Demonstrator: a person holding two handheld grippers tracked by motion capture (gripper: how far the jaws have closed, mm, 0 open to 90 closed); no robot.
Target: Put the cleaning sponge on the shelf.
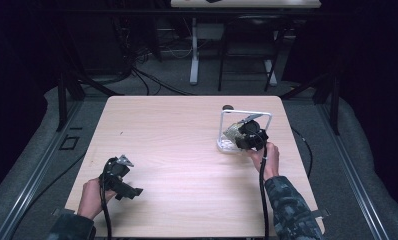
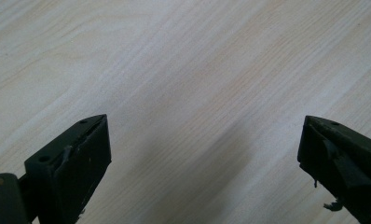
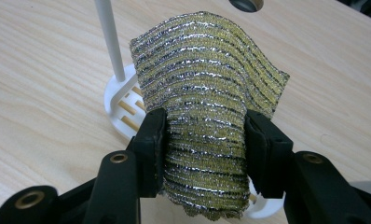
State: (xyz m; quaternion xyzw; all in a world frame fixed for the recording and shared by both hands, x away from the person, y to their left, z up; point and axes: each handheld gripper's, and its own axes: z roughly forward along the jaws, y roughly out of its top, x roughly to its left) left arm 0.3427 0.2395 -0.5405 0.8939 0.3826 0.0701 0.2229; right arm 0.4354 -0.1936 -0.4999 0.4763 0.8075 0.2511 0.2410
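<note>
A yellow-and-silver striped scouring cloth (image 3: 204,112) is pinched and bunched between the two black jaws of my right gripper (image 3: 205,140). It hangs above the slotted white base (image 3: 123,105) of a small white rack with a thin upright rod (image 3: 110,39). From the high view the right gripper (image 1: 242,136) sits at the rack (image 1: 246,113) on the table's right side, the cloth (image 1: 232,131) just left of it. My left gripper (image 1: 132,189) rests low at the front left, jaws wide apart over bare wood (image 2: 193,93), holding nothing.
The light wooden table (image 1: 187,145) spreads between the two hands. A small dark round thing (image 1: 227,107) lies near the back edge behind the rack. Black cables trail from both grippers toward the front edge. Beyond the table stand dark frame legs and another desk.
</note>
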